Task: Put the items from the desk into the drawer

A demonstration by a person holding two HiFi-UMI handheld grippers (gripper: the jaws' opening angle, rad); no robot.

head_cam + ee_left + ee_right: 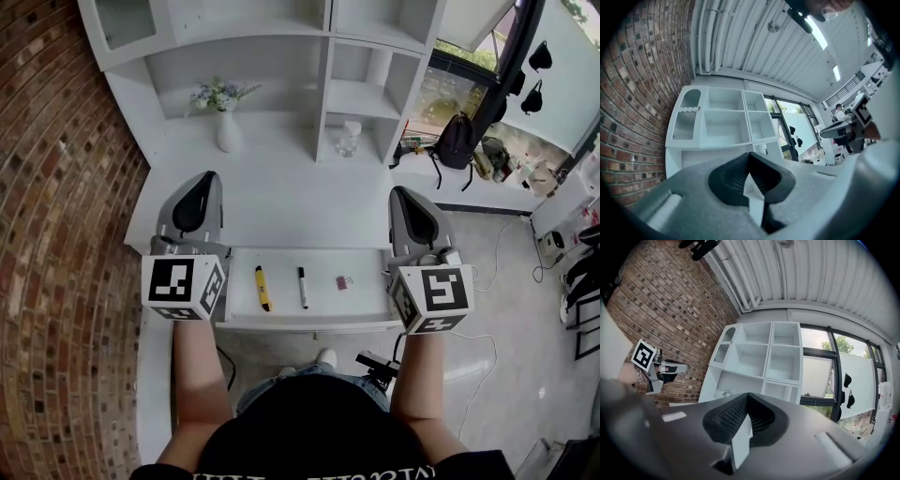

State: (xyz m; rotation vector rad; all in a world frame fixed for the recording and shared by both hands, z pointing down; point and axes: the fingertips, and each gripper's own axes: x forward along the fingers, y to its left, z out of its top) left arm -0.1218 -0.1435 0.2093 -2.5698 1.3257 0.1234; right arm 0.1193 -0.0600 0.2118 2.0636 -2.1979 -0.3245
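The open white drawer point(361, 305) sticks out from the front of the white desk point(281, 206). In it lie a yellow utility knife point(262, 287), a black marker point(302, 287) and a small pink binder clip point(343, 281). My left gripper point(208, 178) is held over the desk's left side, jaws shut and holding nothing. My right gripper point(397, 192) hovers over the desk's right side, also shut and empty. In the left gripper view the left gripper point(749, 157) points up at the shelves. In the right gripper view the right gripper point(747, 397) does the same.
A white vase with flowers point(225, 117) stands at the back of the desk. A glass jar point(348, 139) sits in a shelf cubby. White shelving point(366, 56) rises behind, a brick wall point(56, 187) is on the left, and a black backpack point(457, 141) rests on a side counter.
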